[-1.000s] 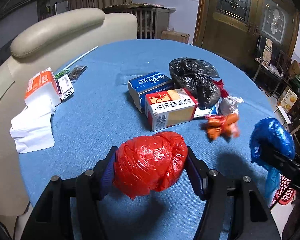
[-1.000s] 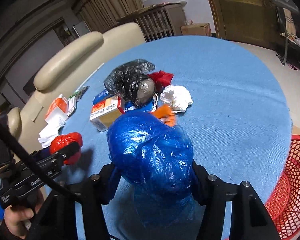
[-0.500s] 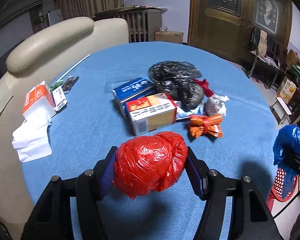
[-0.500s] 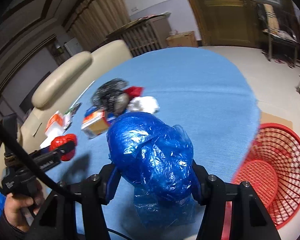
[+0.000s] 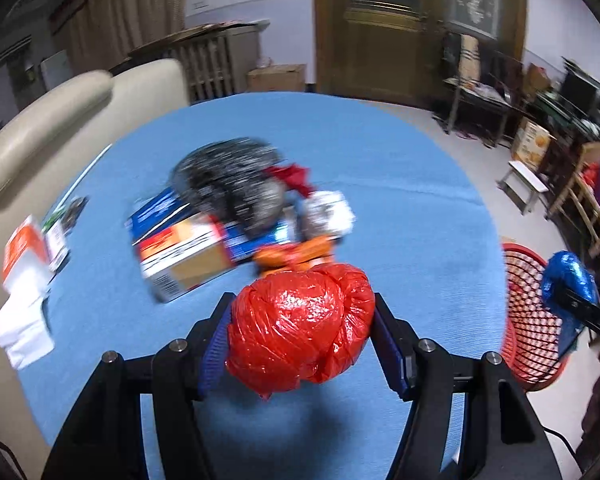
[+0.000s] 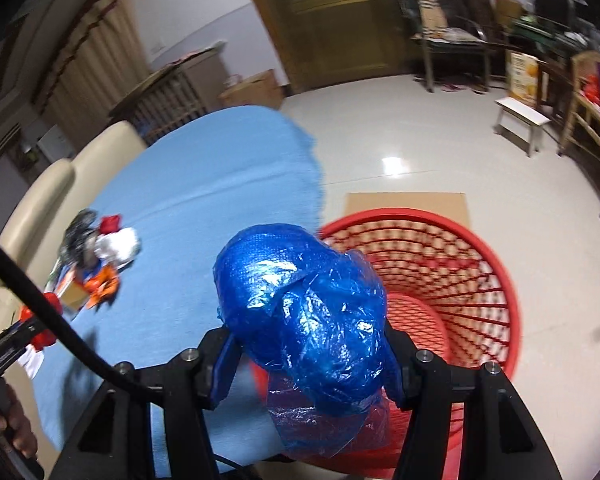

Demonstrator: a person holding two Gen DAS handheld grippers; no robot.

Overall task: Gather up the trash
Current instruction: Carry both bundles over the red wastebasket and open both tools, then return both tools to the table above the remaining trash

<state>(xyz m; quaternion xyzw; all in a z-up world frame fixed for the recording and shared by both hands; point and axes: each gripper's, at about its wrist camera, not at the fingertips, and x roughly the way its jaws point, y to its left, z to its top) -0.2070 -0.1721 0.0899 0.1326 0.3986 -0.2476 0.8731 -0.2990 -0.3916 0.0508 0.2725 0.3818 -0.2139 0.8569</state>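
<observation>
- Left gripper (image 5: 302, 330): fingers (image 5: 214, 344) clamped on a crumpled red plastic bag ball (image 5: 300, 324), held above the round blue-cloth worktop (image 5: 400, 220).
- Right gripper (image 6: 306, 354): fingers (image 6: 224, 364) clamped on a crumpled blue plastic bag bundle (image 6: 304, 312), past the worktop edge, over the near rim of the red mesh plastic basket (image 6: 440, 280) on the floor.
- Basket sits just beside the worktop, on a brown cardboard sheet (image 6: 404, 202).
- On the worktop, well away from the basket: black plastic bag (image 5: 228, 180), cardboard carton (image 5: 184, 256), orange wrapper (image 5: 296, 254), white wad (image 5: 328, 216). Blurred, probably a blue box under the carton.
</observation>
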